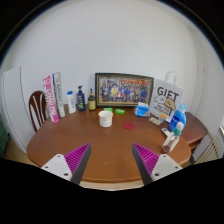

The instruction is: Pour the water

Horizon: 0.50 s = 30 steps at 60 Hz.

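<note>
Cup (106, 118) waited mid-table, small, white and upright.
I held the gripper (110, 160) with fingers spread, nothing between them; the cup stood beyond them at twelve o'clock on the round wooden table (100, 150), before a framed photo (124, 90).

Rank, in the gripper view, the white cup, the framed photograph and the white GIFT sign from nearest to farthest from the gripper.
1. White cup, mid-table, ahead of the open gripper.
2. White GIFT sign, beyond the cup, rightwards.
3. Framed photograph, at the table's far edge by the wall, though nearly level with the sign.
</note>
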Tool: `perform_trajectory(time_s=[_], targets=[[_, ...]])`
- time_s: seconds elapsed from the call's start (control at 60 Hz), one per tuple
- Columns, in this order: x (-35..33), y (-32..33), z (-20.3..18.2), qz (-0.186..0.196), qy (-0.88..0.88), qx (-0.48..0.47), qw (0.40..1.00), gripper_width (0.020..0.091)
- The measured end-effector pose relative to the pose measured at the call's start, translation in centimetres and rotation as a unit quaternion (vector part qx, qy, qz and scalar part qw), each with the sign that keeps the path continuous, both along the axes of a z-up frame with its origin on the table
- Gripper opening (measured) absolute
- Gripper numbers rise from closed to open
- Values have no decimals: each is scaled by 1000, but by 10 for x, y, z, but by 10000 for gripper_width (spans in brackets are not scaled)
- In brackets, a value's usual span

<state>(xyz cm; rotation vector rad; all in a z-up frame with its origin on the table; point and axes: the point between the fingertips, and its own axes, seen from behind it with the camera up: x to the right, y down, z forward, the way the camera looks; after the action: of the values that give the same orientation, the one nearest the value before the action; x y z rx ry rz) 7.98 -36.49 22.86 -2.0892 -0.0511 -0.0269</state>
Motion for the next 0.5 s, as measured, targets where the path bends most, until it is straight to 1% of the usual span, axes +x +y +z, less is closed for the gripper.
perform_trajectory(time_s=[0.2, 0.283, 0.383, 0.5], targets=[[153, 6, -46, -50, -7, 20, 999, 857], [211, 12, -64, -65, -3, 30, 997, 853], [269, 29, -88, -73, 3, 37, 997, 857], [312, 62, -113, -67, 9, 45, 997, 856]])
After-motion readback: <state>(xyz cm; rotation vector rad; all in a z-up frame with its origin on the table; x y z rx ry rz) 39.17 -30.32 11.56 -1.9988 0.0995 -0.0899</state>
